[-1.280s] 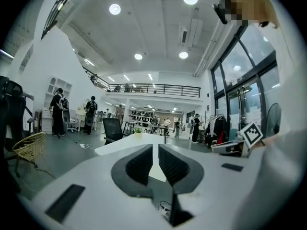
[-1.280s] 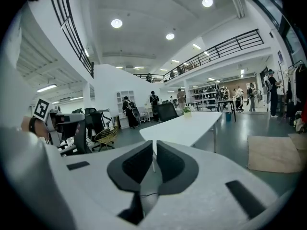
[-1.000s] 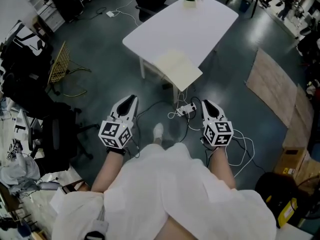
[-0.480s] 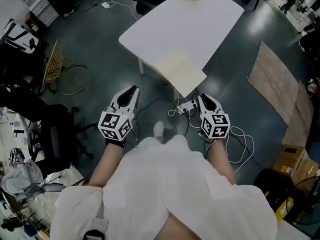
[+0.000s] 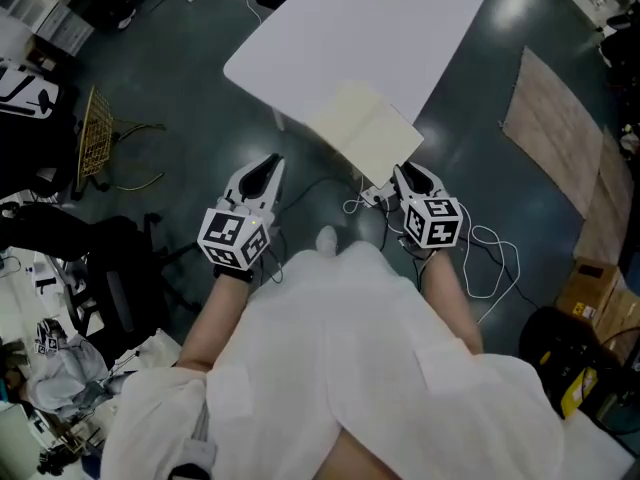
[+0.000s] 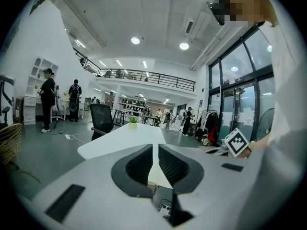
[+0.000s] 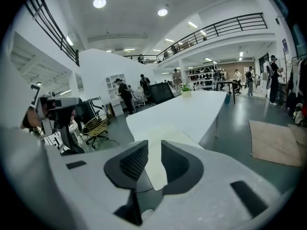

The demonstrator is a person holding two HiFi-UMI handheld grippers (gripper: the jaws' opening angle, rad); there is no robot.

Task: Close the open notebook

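From the head view, the open notebook [image 5: 365,133] lies flat with its pale pages up, on the near corner of the white table [image 5: 350,38]. You hold both grippers low in front of you, short of that corner and clear of it. Your left gripper [image 5: 268,163] is off the notebook's left side. Your right gripper [image 5: 405,171] is just below its near right edge, over a power strip [image 5: 375,196] on the floor. A cardboard box [image 5: 585,286] sits on the floor at the far right; you cannot tell what is in it.

In the left gripper view, your left gripper [image 6: 154,147] has its jaws drawn almost together, with only a thin slit between them and nothing in it. Beyond them the table runs away from you, with a small pot [image 6: 133,124] at its far end holding a green plant.

In the right gripper view, your right gripper [image 7: 154,145] has its jaws apart and empty. The notebook's cream page [image 7: 156,174] shows through the gap, lying on the table beyond the tips and not touched by them. The same potted plant stands far down the tabletop.
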